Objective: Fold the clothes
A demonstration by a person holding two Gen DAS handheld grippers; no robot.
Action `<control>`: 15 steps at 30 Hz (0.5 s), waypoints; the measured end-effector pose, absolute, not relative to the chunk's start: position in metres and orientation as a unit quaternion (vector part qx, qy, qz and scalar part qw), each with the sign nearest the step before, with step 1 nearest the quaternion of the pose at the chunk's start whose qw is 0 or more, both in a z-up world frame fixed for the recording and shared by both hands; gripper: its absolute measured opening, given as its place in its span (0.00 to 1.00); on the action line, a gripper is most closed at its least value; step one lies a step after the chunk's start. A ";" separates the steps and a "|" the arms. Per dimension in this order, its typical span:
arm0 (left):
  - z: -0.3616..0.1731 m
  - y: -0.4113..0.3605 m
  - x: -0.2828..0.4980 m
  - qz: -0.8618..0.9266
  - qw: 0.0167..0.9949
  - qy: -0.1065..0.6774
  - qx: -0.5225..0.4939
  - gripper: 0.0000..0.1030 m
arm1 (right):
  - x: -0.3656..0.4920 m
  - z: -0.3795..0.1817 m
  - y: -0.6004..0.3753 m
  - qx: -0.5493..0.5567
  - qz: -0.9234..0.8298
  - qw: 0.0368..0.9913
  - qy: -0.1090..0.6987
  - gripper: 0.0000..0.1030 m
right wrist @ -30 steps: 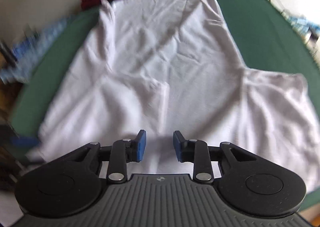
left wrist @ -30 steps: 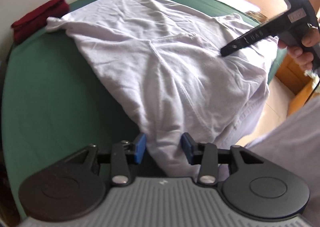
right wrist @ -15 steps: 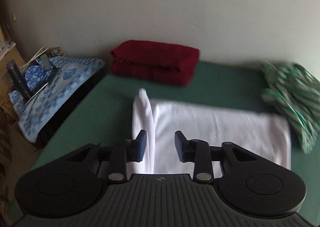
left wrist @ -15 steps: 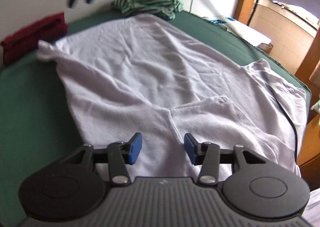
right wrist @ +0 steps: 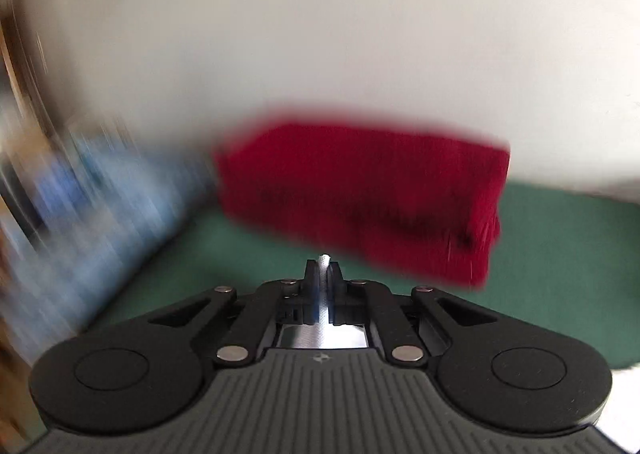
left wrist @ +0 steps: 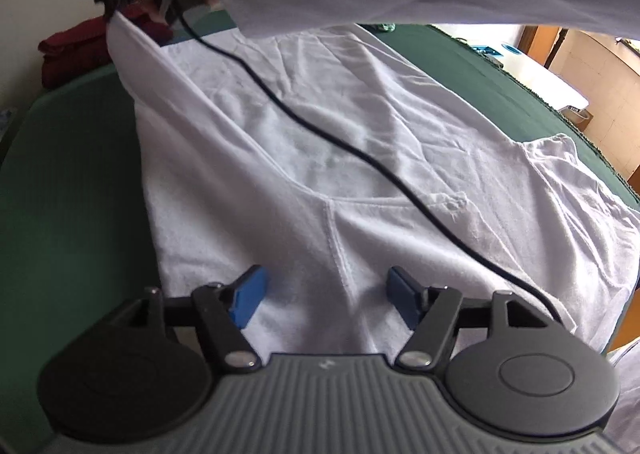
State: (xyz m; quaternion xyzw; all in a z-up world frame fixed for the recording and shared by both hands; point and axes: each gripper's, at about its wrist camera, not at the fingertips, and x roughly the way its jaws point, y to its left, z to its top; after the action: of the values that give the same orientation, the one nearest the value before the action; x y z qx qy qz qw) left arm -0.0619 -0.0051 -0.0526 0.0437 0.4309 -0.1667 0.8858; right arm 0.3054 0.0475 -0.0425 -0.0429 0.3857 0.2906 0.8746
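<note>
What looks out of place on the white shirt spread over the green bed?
A black cable trails diagonally across the white shirt, from the right claw pinching its far corner down to the near edge. It could snag in a fold. The left claw is open above the near hem.

The left wrist view looks low along the white shirt (left wrist: pixel 360 142) toward the bed's (left wrist: pixel 60 194) far end. The right wrist view, blurred, faces the wall closely. Both share the red folded cloth (right wrist: pixel 360 194).
</note>
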 end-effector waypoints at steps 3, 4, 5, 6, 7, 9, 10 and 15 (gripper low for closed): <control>-0.054 -0.008 -0.062 -0.170 0.885 0.430 0.054 0.73 | 0.314 -0.038 0.013 0.007 0.279 0.879 0.386 0.03; -0.055 -0.008 -0.062 -0.173 0.884 0.431 0.056 0.74 | 0.316 -0.036 0.002 0.024 0.275 0.881 0.385 0.03; -0.055 -0.009 -0.062 -0.177 0.883 0.431 0.059 0.76 | 0.319 -0.035 -0.009 0.041 0.271 0.881 0.385 0.03; -0.056 -0.010 -0.063 -0.179 0.882 0.432 0.064 0.77 | 0.322 -0.033 -0.021 0.057 0.267 0.882 0.384 0.03; -0.056 -0.012 -0.064 -0.181 0.881 0.431 0.070 0.78 | 0.325 -0.032 -0.032 0.074 0.263 0.882 0.384 0.03; -0.057 -0.013 -0.065 -0.185 0.880 0.430 0.078 0.79 | 0.330 -0.028 -0.055 0.107 0.254 0.882 0.382 0.03; -0.057 -0.013 -0.066 -0.188 0.880 0.430 0.079 0.79 | 0.333 -0.027 -0.066 0.124 0.249 0.882 0.381 0.03; -0.057 -0.010 -0.064 -0.198 0.878 0.428 0.084 0.80 | 0.334 -0.032 -0.093 0.136 0.222 0.882 0.392 0.15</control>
State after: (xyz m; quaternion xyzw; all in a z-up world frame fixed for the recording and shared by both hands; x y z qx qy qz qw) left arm -0.0638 -0.0097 -0.0573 0.0844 0.4280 -0.1981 0.8778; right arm 0.3342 -0.0925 -0.0323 0.1359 0.3916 0.2222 0.8825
